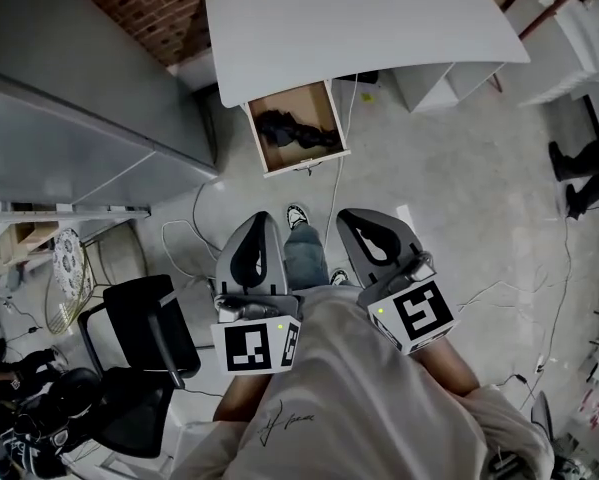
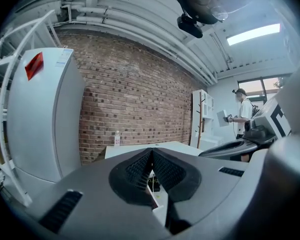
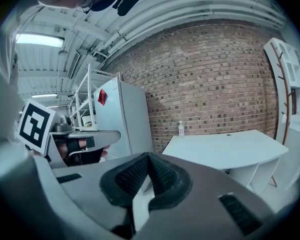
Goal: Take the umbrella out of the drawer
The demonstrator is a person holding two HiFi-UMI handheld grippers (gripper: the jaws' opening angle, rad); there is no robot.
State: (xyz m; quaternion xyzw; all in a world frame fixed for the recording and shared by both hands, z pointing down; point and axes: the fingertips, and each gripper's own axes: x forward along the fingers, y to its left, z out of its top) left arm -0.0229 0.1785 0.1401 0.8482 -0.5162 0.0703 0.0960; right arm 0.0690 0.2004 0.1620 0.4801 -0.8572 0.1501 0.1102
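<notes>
The black folded umbrella (image 1: 297, 130) lies in the open wooden drawer (image 1: 263, 161), which is pulled out from under the white desk (image 1: 359, 28). My left gripper (image 1: 264, 221) and right gripper (image 1: 355, 217) are held side by side short of the drawer, both pointing toward it. Each is shut with nothing between its jaws. In the left gripper view the gripper (image 2: 151, 152) has its pads together, with the desk (image 2: 139, 149) behind. In the right gripper view the gripper (image 3: 148, 157) is shut too, with the desk (image 3: 225, 149) ahead on the right.
A black office chair (image 1: 144, 338) stands at my left. A large grey cabinet (image 1: 79, 98) fills the upper left. Cables (image 1: 194, 233) trail over the floor between me and the drawer. Another person's legs (image 1: 584, 173) show at the right edge. A bottle (image 3: 181, 128) stands on the desk.
</notes>
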